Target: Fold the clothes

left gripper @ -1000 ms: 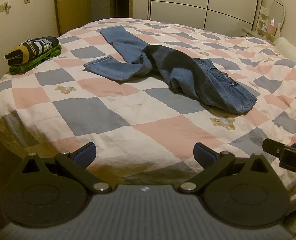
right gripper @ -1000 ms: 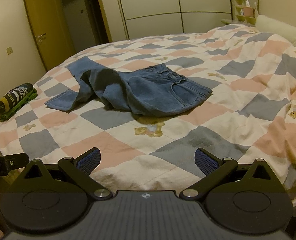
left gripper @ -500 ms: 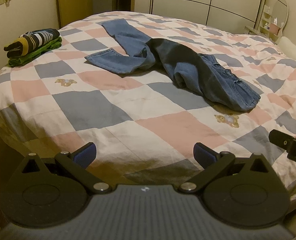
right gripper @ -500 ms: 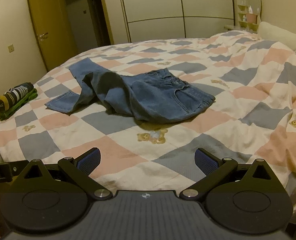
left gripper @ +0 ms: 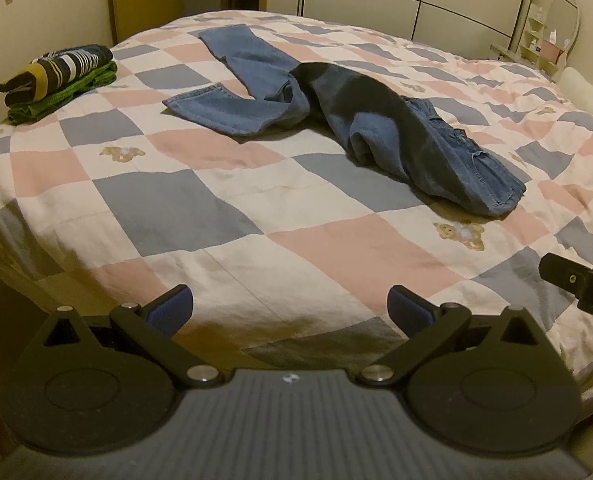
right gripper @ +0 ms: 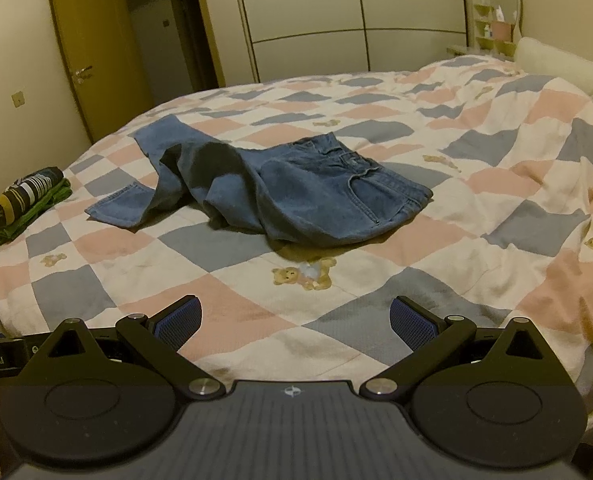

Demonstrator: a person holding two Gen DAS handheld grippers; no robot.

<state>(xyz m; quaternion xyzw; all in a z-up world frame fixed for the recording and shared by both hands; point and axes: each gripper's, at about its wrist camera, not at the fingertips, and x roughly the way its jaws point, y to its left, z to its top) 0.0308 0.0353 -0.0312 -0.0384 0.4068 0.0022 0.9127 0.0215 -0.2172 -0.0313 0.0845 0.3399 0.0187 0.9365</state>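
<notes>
A pair of blue jeans (left gripper: pixel 360 120) lies crumpled on the checkered bed quilt (left gripper: pixel 184 208), waistband toward the right, legs bent toward the far left. It also shows in the right wrist view (right gripper: pixel 296 192). My left gripper (left gripper: pixel 290 312) is open and empty over the near edge of the bed, well short of the jeans. My right gripper (right gripper: pixel 296 320) is open and empty, also over the near edge. The right gripper's body (left gripper: pixel 580 284) shows at the right edge of the left wrist view.
A folded stack of striped and green clothes (left gripper: pixel 56 80) sits at the bed's far left; it also shows in the right wrist view (right gripper: pixel 26 200). A wardrobe (right gripper: pixel 356 16), a door (right gripper: pixel 92 40) and a vanity shelf (left gripper: pixel 552 40) stand behind the bed.
Both grippers have moved slightly forward toward the bed and tilted down a little. Both stay open. The jeans have not moved.
</notes>
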